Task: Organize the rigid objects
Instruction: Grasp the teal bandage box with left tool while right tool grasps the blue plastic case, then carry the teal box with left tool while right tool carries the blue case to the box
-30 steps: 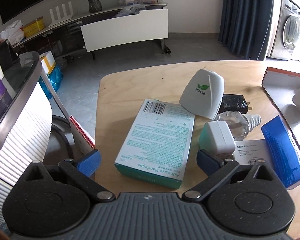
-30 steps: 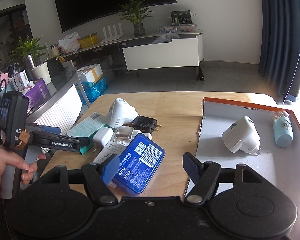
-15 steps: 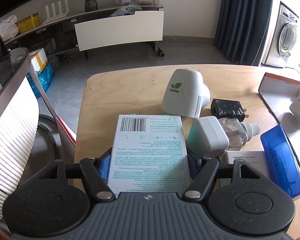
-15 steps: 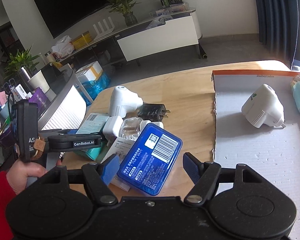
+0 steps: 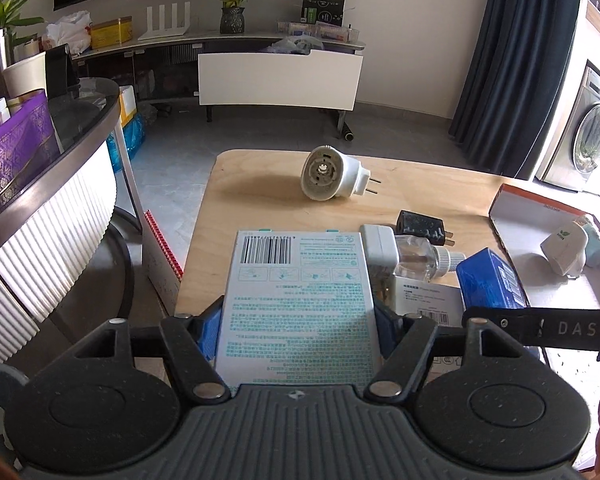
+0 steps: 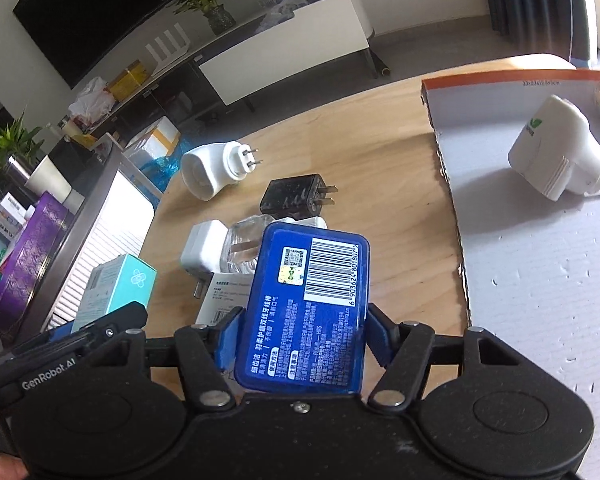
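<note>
**A:** How do the tongs stand?

**B:** The left gripper point(image 5: 298, 326) is clamped on the bandage box point(image 5: 298, 304). Its blue pads press the box's two long sides, and the barcode end points away from the camera, out over the table point(image 5: 260, 176). The right gripper point(image 6: 300, 330) is clamped the same way on the blue case point(image 6: 306, 306), label and barcode facing up.

**A:** Are the two held things resting on the table?

**B:** The case looks raised and tilted above the pile. I cannot tell whether the box's far end touches the wood.

**A:** What lies in the pile?

**B:** A white charger point(image 6: 200, 250), a clear bottle point(image 6: 246, 248) just beside it, and a flat white paper box point(image 5: 424, 298) under them. The black adapter point(image 6: 294, 198) sits just behind, prongs toward the tray point(image 6: 540, 280).

**A:** And the rest?

**B:** A white plug-in point(image 5: 332, 174) lies on its side near the table's far edge, well apart from the pile, open base toward the left camera and prongs pointing right. In the tray, a second white plug-in point(image 6: 556, 152) with a green leaf logo lies on the white liner, and a pale blue bottle point(image 5: 594, 240) is just beside it, at the frame's edge in the right view.

**A:** Where is the tray?

**B:** On the right part of the table, orange-rimmed, its near wall beside the pile.
</note>
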